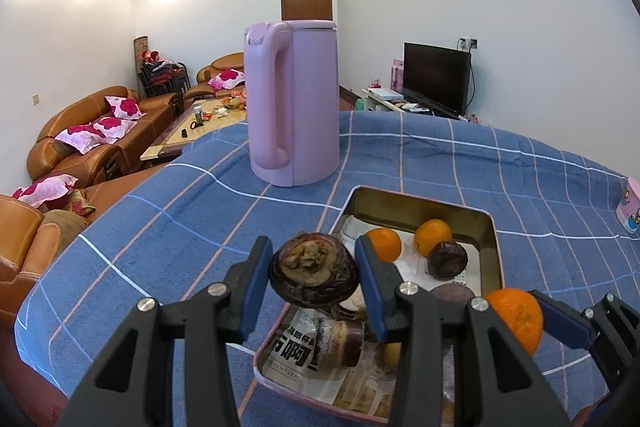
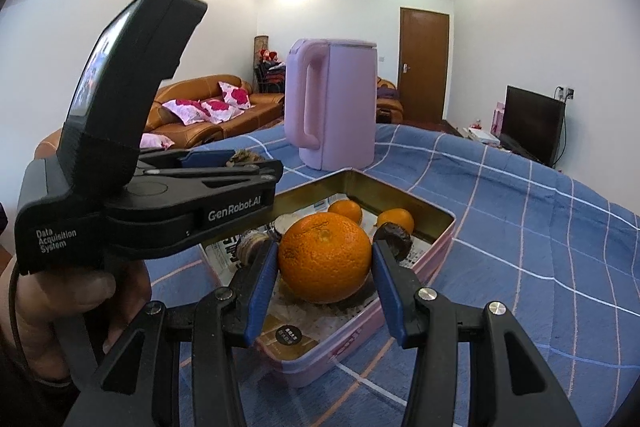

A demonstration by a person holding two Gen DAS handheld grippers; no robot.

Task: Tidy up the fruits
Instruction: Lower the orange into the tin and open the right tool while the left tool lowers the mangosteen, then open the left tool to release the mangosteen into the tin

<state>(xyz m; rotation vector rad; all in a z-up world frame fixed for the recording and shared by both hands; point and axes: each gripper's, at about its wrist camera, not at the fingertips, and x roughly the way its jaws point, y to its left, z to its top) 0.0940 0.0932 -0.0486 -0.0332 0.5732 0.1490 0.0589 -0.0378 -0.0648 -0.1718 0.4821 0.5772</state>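
Left wrist view: looks forward and slightly down along the left gripper, very close above the near end of the tin, facing the far edge of the worktop.
Right wrist view: same heading, close over the tin's near corner, left gripper alongside.
Shared: tin, kettle, far worktop edge, sofas, door, TV.

left gripper: "GenRobot.AI", "Data Acquisition System"
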